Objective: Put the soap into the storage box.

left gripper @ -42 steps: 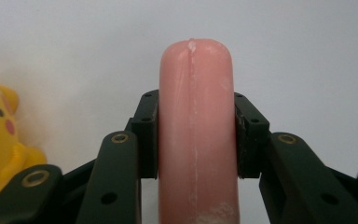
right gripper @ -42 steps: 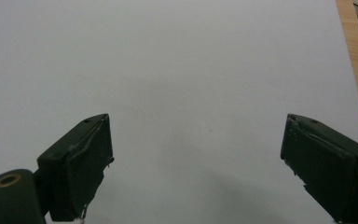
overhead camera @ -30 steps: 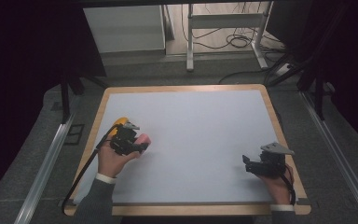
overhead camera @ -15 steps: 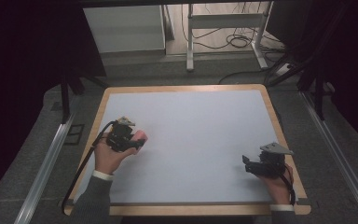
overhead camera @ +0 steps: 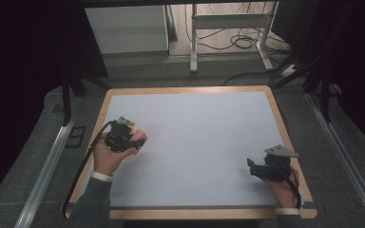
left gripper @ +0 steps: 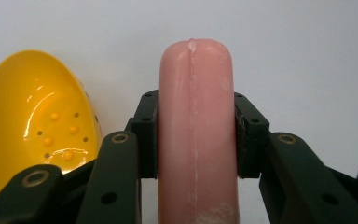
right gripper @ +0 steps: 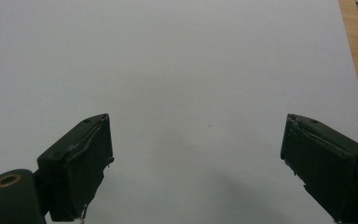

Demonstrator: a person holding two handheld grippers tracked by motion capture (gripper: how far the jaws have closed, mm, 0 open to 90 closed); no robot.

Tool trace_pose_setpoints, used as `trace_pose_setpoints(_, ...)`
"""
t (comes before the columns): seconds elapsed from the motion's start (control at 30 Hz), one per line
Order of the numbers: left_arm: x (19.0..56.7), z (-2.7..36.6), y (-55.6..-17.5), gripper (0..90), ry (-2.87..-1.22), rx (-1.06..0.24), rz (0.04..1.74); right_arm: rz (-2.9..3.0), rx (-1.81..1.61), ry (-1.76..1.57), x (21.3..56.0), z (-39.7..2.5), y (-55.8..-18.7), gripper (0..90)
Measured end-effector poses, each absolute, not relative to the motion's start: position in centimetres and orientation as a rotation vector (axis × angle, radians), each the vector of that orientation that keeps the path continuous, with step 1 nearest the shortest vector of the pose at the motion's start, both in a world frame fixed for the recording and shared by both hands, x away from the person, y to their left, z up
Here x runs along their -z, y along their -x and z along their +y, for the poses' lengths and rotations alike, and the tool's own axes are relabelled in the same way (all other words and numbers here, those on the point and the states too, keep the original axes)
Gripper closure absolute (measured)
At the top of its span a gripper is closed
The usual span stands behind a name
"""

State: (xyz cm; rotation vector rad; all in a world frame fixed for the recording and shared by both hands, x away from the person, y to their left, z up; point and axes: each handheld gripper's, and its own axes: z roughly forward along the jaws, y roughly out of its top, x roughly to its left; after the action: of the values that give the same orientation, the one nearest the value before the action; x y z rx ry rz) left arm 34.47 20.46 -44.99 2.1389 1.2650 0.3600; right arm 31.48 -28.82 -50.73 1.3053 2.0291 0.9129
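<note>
Pink, unlabelled, probably toy sausage (left gripper: 197, 130) clamped in left gripper (left gripper: 196, 135) beside yellow strainer (left gripper: 37, 116).

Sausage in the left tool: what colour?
Pink sausage, clearest in the left gripper view, clamped by the left tool.

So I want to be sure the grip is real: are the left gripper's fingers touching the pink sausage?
Touching. The left gripper view shows both fingers pressed flush against the sides of the pink sausage, no gap.
</note>
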Motion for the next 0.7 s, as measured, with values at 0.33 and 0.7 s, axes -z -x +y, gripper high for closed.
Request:
trace_pose_setpoints(0.33, 44.7, 21.0, -34.7, 60.1, -2.134, -0.376, 1.276, 2.029, -0.909, -1.304, 50.8, -28.9, -31.5, 8.7)
trace_pose_setpoints(0.7, 44.5, 21.9, -35.3, 60.1, -2.105, -0.388, 1.308, 2.029, -0.906, -1.305, 50.8, -28.8, -31.5, 8.7)
